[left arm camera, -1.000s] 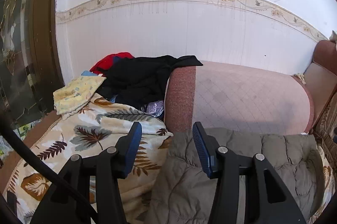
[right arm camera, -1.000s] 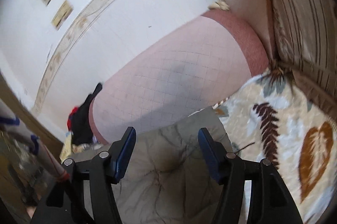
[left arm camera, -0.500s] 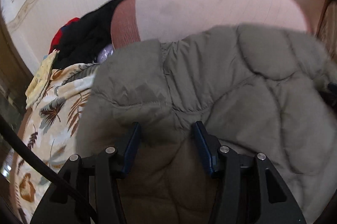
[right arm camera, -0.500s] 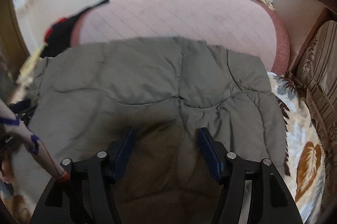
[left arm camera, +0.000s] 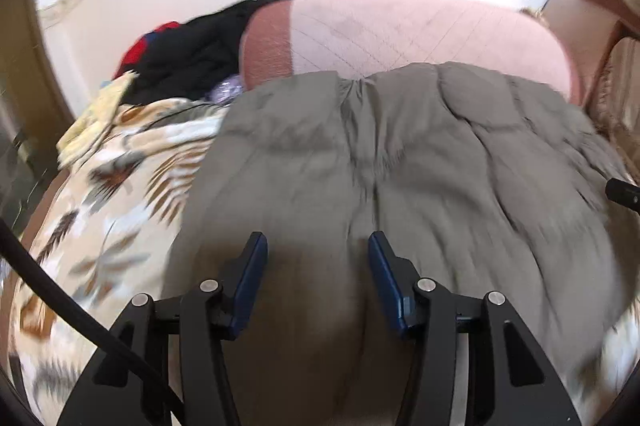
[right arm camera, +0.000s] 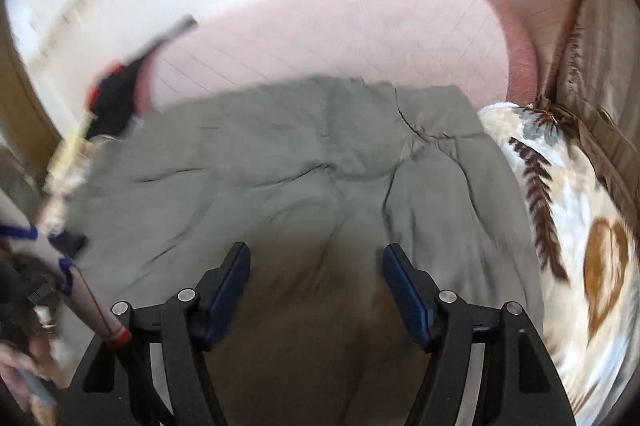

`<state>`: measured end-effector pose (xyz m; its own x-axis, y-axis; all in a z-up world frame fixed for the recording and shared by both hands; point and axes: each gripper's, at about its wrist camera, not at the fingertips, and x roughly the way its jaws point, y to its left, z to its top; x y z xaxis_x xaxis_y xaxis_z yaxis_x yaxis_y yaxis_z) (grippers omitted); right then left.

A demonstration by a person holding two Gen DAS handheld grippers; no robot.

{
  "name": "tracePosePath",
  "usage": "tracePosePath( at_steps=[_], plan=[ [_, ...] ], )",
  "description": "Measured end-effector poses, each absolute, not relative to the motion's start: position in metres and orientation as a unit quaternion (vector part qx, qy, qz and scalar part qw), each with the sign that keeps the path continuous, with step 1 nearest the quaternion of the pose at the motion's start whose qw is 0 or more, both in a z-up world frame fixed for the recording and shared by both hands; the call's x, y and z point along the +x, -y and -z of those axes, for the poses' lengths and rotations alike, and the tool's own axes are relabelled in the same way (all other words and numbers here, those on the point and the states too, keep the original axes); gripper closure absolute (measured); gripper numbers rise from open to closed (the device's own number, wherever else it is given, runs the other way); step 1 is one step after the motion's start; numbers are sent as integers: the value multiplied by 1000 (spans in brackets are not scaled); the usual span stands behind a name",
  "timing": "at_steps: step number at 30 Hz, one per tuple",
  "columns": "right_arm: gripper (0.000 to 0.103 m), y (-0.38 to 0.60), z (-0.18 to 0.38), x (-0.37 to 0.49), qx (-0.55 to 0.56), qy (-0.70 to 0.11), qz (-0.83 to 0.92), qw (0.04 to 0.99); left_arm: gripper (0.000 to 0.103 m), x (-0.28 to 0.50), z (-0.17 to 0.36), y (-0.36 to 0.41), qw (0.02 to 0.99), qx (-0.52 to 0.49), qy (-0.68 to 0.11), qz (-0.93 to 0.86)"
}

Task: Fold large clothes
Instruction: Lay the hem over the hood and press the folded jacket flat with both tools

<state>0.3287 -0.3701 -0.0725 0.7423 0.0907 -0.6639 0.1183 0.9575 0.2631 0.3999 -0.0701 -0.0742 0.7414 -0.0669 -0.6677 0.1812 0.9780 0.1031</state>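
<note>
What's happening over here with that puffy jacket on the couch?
A person holds a two-finger tool in each hand over a grey-green padded jacket spread on a leaf-print blanket. The left tool and right tool both stand open above it, gripping nothing; the right one's jaws have just been opening.

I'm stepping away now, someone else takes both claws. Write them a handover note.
Left claw: open, nothing between its pads, low over the near part of the grey-green padded jacket.
Right claw: open and has just been widening, nothing gripped, over the same jacket.
Jacket: spread on the leaf-print blanket, far edge against the pink bolster.
Black and red clothes: piled at the bolster's left end.
Done: whether a first fold is in cannot be told.
Left: grip and fold the jacket; then the pile.
</note>
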Motion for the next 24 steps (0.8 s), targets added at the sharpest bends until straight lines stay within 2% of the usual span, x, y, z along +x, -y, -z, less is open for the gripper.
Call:
tracePosePath(
  at_steps=[5,10,16,24],
  plan=[
    [31,350,82,264,184,-338,16,923,51,338,83,53,931,57,-357,55],
    [35,332,75,239,179,-323,41,928,51,326,83,47,938,37,-343,32],
    [35,323,72,255,145,-304,63,939,51,343,93,49,942,31,-333,40],
    [32,324,122,297,131,-372,66,916,49,362,123,57,933,57,-354,22]
  ],
)
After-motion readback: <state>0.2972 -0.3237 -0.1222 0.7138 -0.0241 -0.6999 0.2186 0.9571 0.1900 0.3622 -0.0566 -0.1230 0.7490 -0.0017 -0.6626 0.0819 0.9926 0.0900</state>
